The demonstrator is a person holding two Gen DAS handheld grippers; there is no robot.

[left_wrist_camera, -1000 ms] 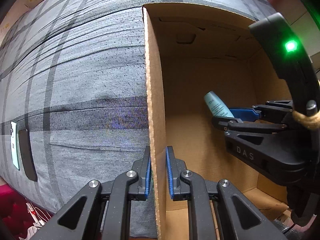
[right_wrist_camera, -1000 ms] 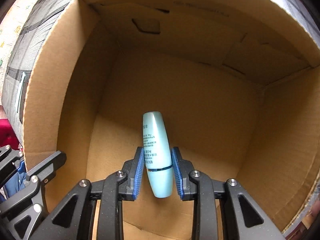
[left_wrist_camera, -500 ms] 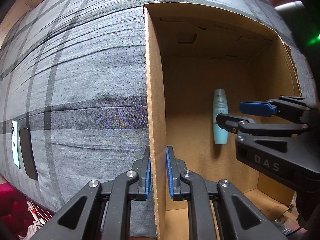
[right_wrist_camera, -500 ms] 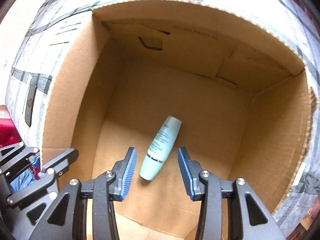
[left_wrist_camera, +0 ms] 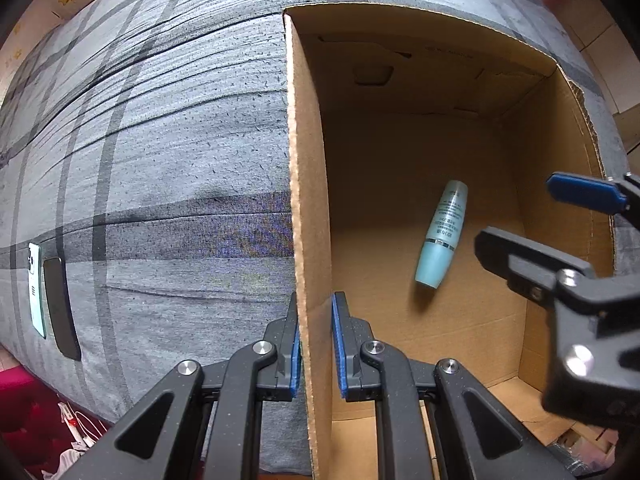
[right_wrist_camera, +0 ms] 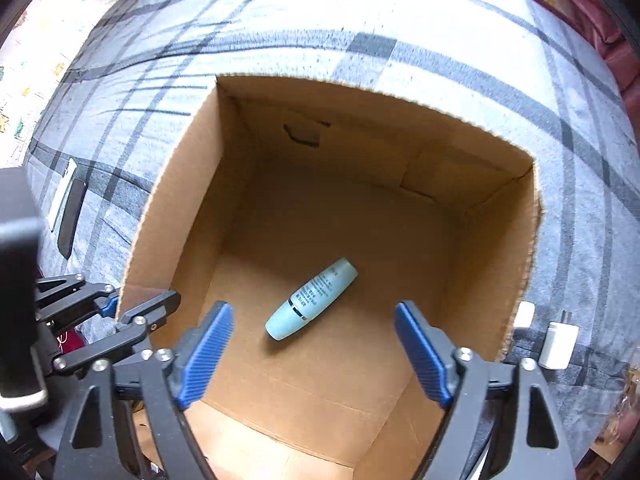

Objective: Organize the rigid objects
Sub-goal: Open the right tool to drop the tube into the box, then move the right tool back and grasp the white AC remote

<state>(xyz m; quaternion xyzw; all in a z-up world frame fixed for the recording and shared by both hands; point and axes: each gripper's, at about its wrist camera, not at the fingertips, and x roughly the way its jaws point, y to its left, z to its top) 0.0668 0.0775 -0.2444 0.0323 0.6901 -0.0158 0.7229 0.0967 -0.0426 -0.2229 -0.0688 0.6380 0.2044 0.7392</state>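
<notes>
Pale-blue cosmetic bottle (right_wrist_camera: 311, 299): 1 pc, lying on its side on floor of cardboard box (left_wrist_camera: 310, 184), clear of both grippers. R gripper (right_wrist_camera: 314, 352) above it, jaws just opened wide, nothing between; L gripper (left_wrist_camera: 316, 348) clamped on box's side wall. Stowed: 1; left, by the look: phones (left_wrist_camera: 50, 292) and white chargers (right_wrist_camera: 558, 344) on plaid bedspread (left_wrist_camera: 160, 140).

One bottle (right_wrist_camera: 311, 300), one box (right_wrist_camera: 496, 240), two phones (left_wrist_camera: 50, 292), two chargers (right_wrist_camera: 558, 345).
</notes>
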